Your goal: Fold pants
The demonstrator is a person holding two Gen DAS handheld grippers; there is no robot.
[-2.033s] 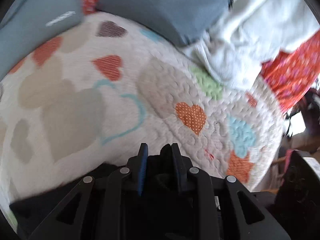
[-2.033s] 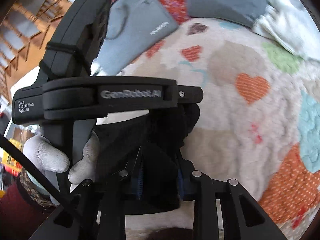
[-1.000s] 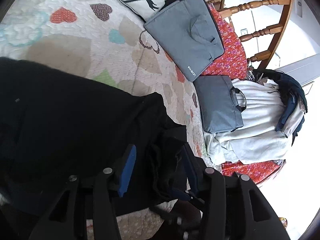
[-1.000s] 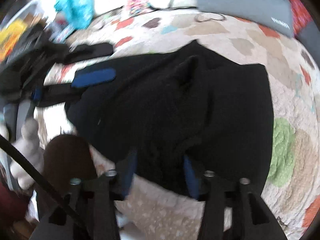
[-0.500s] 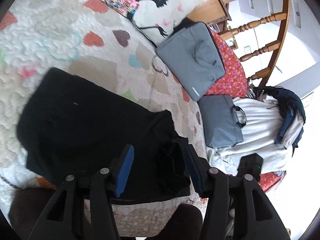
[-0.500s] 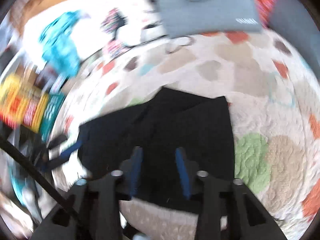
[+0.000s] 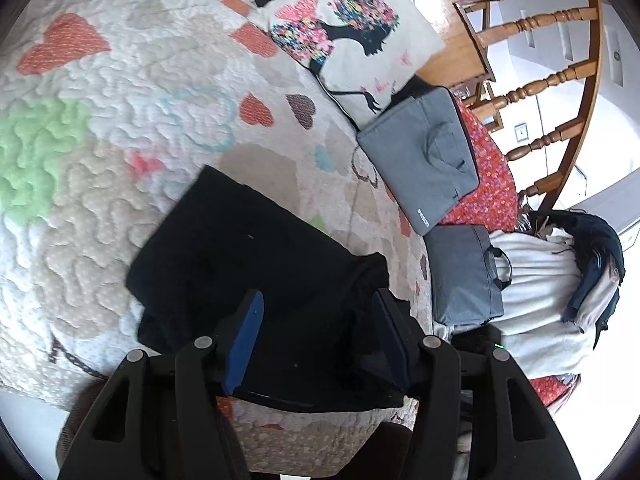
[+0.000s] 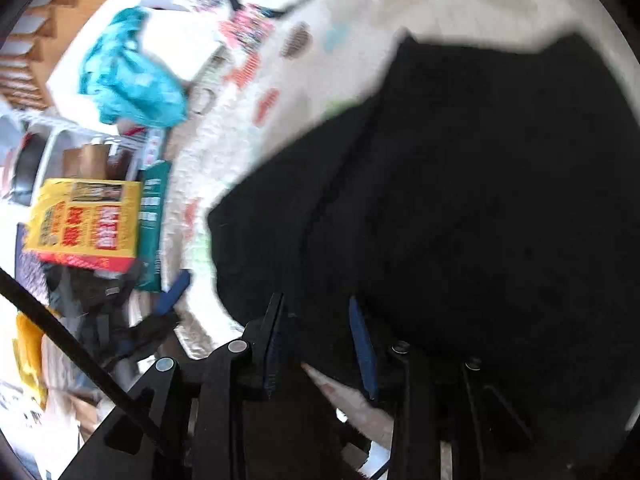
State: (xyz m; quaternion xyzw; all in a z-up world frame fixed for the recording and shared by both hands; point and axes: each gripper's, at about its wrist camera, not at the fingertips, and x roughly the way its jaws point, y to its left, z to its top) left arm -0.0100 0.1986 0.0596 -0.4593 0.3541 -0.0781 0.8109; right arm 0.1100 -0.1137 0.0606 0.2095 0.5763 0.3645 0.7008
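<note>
Black pants (image 7: pixel 240 248) lie folded into a compact block on heart-print quilt (image 7: pixel 100 152), near its front edge; both claws letting go.

L gripper (image 7: pixel 316 336) hangs just over the near edge of the pants, jaws spreading, blue pads clear of cloth w/ only a rumpled bit of fabric against the right-hand finger — prob. released so the fold can settle flat, not drag back. R gripper (image 8: pixel 320 340) sits at the pants' (image 8: pixel 460 200) opposite edge, view blurred; jaws also parting, nothing seen pinched between pads. Fold looks nearly done: stacked layers, edges roughly square, one lumpy corner by L claw still wants smoothing. Two grey bags (image 7: pixel 424 160) and printed cushion (image 7: pixel 348 28) sit well apart from the pants.
</note>
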